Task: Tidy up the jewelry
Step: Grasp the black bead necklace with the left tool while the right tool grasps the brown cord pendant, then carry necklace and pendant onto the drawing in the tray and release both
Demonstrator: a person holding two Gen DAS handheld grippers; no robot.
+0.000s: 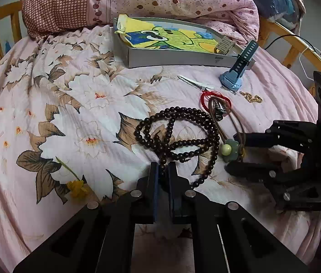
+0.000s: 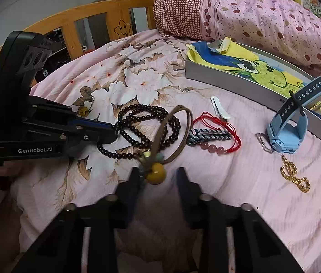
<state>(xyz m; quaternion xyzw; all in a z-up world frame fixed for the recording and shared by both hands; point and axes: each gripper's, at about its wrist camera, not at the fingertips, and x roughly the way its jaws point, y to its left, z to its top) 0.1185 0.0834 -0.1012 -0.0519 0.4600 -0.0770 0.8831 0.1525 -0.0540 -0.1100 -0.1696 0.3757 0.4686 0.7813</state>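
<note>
A long dark bead necklace [image 1: 178, 134] lies coiled on the floral bedspread; it also shows in the right wrist view [image 2: 146, 125]. My left gripper [image 1: 163, 170] is shut on a strand of it, also seen from the right wrist [image 2: 112, 134]. A brown cord necklace [image 2: 183, 127] with a yellow-green pendant [image 1: 229, 151] lies beside it. My right gripper [image 2: 157, 175] is open around the pendant's amber bead [image 2: 155, 173], seen from the left wrist too [image 1: 233, 150]. A grey tray box [image 1: 171, 56] with a frog drawing stands behind.
A red cord bracelet [image 2: 219, 132], braided blue band [image 2: 208, 135], white hair clip [image 2: 219, 109], blue watch [image 2: 292, 125], metal ring [image 2: 263, 141] and gold chain [image 2: 294, 177] lie on the bed. A pink quilt [image 2: 263, 16] and wooden bed rail [image 2: 87, 20] are behind.
</note>
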